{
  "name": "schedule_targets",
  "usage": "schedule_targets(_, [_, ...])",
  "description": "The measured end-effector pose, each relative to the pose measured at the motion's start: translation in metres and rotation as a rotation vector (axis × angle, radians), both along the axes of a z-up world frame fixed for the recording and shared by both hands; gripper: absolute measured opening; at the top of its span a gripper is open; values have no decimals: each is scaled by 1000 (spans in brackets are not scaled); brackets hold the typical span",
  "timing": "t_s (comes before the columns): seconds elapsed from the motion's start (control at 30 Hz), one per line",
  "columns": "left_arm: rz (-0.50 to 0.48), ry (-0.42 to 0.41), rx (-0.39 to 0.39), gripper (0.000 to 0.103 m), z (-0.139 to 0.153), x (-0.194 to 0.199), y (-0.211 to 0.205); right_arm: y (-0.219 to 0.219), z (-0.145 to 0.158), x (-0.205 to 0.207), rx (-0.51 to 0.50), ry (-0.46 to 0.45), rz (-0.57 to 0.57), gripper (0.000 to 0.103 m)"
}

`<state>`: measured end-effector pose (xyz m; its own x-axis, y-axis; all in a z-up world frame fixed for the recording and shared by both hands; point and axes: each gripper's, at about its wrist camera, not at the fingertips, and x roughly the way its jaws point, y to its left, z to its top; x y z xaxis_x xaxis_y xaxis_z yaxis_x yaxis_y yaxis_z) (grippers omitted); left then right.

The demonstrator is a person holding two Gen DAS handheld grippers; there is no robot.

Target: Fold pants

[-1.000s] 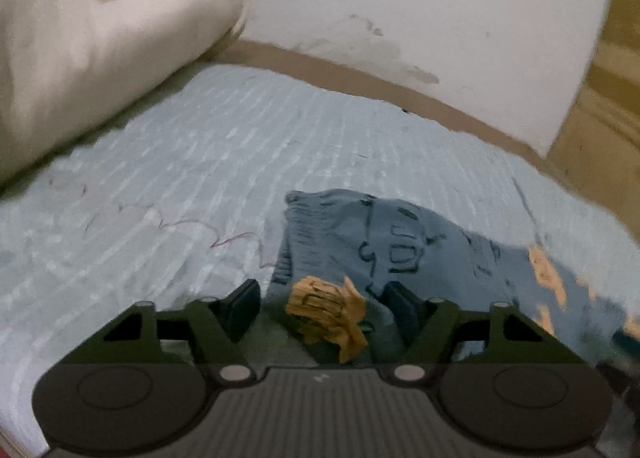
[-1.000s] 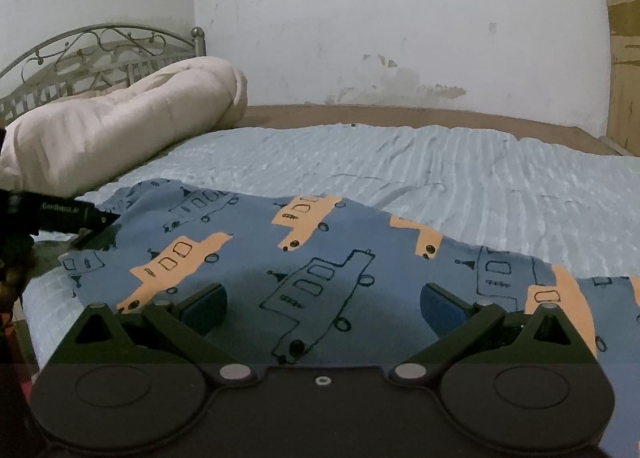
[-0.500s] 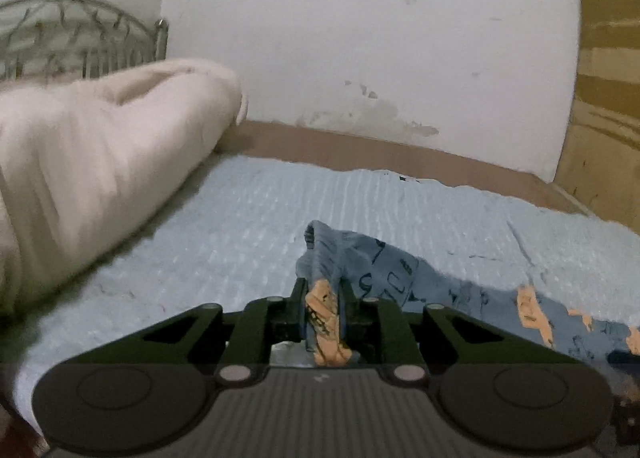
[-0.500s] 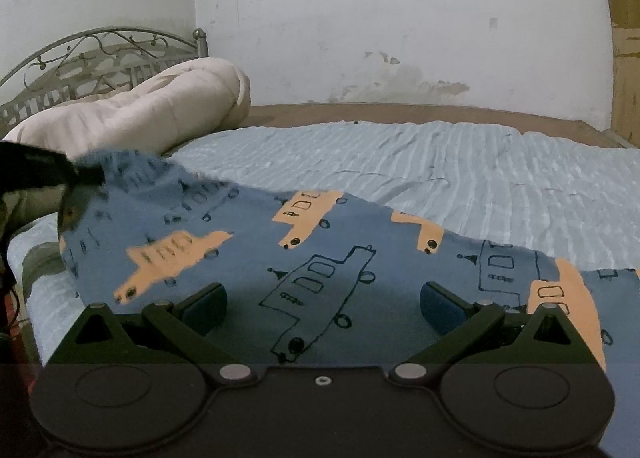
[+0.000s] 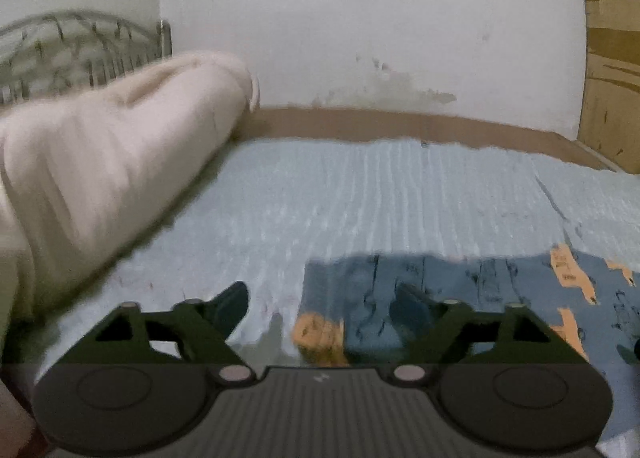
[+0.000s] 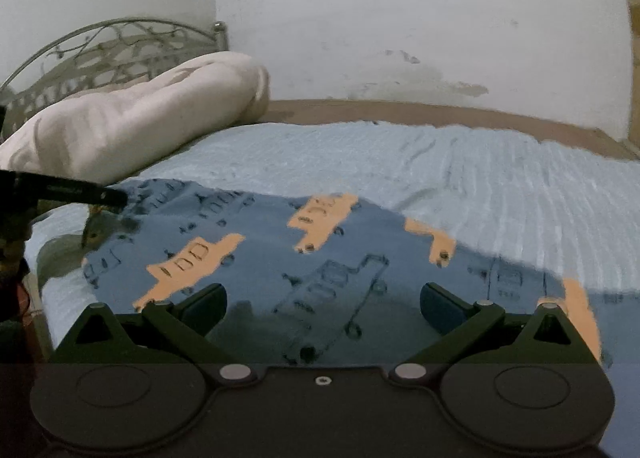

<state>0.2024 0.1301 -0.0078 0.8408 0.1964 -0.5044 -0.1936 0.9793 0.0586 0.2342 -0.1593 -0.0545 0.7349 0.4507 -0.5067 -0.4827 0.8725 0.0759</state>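
Note:
The pants (image 6: 320,258) are blue with orange and outlined vehicle prints and lie spread on the light blue bed. In the left wrist view their left end (image 5: 440,290) lies flat, its corner between my fingers. My left gripper (image 5: 320,306) is open and holds nothing; its right finger (image 5: 412,308) is over the cloth. My right gripper (image 6: 322,306) is open just above the middle of the pants. In the right wrist view the left gripper's dark tip (image 6: 100,196) sits at the pants' far left end.
A rolled cream duvet (image 5: 104,170) lies along the left side of the bed in front of a metal headboard (image 6: 108,54). The ribbed sheet (image 5: 400,198) stretches to a brown bed edge (image 5: 400,126) and a white wall. A wooden panel (image 5: 612,78) stands at right.
My left gripper, open a second ago, shut on the pants' end and lifted it, and has now opened and let it drop flat. The right gripper has stayed open in place.

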Motion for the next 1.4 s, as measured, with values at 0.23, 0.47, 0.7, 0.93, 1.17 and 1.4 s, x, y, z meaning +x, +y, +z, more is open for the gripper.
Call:
schedule_targets(0.23, [-40, 28, 39, 93, 3, 44, -30, 35, 21, 50, -243, -27, 12, 102])
schedule_targets(0.47, [44, 159, 128, 94, -27, 92, -33, 48, 3, 116, -262, 25, -10, 102])
schedule_targets(0.7, [98, 183, 59, 96, -28, 92, -17, 4, -5, 137, -304, 56, -240, 102])
schedule_targets(0.93, [31, 86, -4, 102, -1, 59, -45, -46, 18, 66, -286, -42, -229, 102])
schedule_targets(1.17, [-159, 46, -56, 102, 13, 25, -114, -73, 14, -22, -338, -132, -136, 102])
schedule_targets(1.4, [-323, 61, -60, 102, 3, 9, -189, -135, -2, -55, -418, -203, -274, 102])
